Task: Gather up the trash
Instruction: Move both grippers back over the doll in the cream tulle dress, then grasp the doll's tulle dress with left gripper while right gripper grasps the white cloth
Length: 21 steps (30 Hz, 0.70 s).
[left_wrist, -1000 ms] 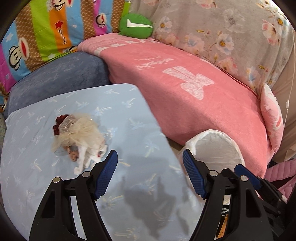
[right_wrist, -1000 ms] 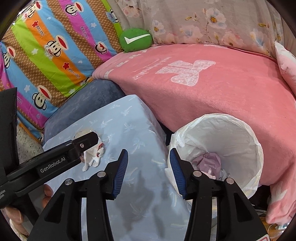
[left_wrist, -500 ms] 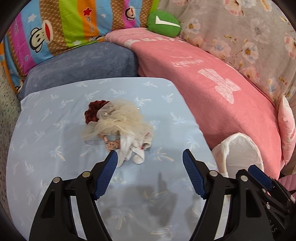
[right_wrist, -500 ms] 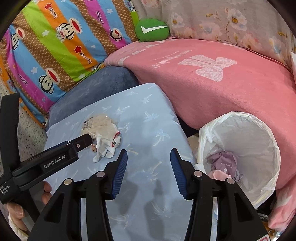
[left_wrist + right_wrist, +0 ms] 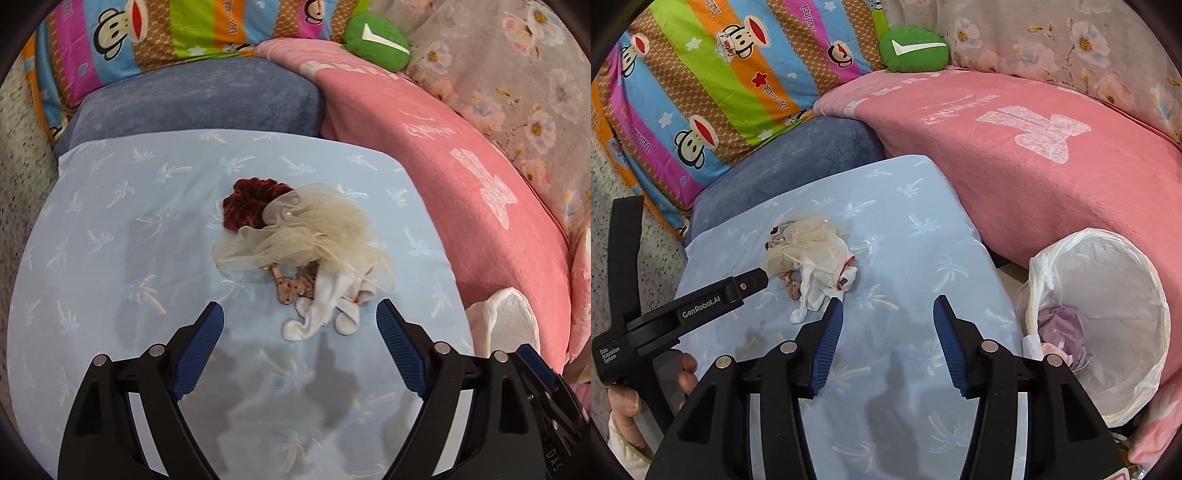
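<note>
A small pile lies on the light blue palm-print table (image 5: pixel 129 229): a cream tulle scrunchie (image 5: pixel 314 232), a dark red scrunchie (image 5: pixel 251 203), a white sock (image 5: pixel 321 310) and a spotted tan piece (image 5: pixel 291 290). My left gripper (image 5: pixel 299 328) is open and empty, just short of the sock. The pile (image 5: pixel 816 254) also shows in the right wrist view. My right gripper (image 5: pixel 886 325) is open and empty, to the right of the pile. A white-lined trash bin (image 5: pixel 1108 295) stands right of the table, with a purple wrapper (image 5: pixel 1060 328) inside.
A sofa curves behind the table (image 5: pixel 923 229): a blue-grey cushion (image 5: pixel 199 99), a pink blanket (image 5: pixel 1034 140), a striped monkey-print cushion (image 5: pixel 713 81) and a green pillow (image 5: pixel 912 48). The bin rim (image 5: pixel 502 325) also shows at the left wrist view's right edge.
Both grippers have swung left, away from the bin and toward the pile. The left gripper has come closer, so the pile now sits just beyond its fingertips. Both stay open.
</note>
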### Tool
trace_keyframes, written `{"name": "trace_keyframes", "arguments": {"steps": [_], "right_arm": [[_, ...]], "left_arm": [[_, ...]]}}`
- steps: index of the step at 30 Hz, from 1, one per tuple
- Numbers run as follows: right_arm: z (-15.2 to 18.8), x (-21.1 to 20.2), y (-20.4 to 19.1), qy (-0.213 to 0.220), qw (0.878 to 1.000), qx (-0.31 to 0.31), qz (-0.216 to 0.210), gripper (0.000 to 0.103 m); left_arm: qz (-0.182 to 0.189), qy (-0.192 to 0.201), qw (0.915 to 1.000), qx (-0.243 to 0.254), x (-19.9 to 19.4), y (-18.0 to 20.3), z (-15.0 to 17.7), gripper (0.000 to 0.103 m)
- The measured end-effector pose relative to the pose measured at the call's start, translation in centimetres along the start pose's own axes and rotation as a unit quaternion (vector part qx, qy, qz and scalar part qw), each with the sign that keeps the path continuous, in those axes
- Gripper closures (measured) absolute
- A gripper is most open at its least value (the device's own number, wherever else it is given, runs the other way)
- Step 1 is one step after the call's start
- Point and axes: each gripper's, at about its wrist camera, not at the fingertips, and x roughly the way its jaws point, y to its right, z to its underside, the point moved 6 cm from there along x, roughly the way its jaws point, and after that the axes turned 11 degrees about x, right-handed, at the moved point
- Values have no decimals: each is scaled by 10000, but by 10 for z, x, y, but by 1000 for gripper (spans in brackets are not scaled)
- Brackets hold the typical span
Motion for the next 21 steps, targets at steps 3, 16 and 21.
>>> {"name": "trace_keyframes", "arguments": {"steps": [3, 16, 21], "right_arm": [[-1, 11, -7, -53, 10000, 11, -23, 49], [-9, 59, -30, -305, 9995, -3, -64, 49], [-4, 79, -39, -504, 9986, 31, -163, 49]], "left_arm": [[86, -111, 9997, -212, 12, -9, -4, 21], [725, -441, 9931, -807, 60, -18, -28, 45], [953, -451, 9909, -835, 60, -21, -27, 90]]}}
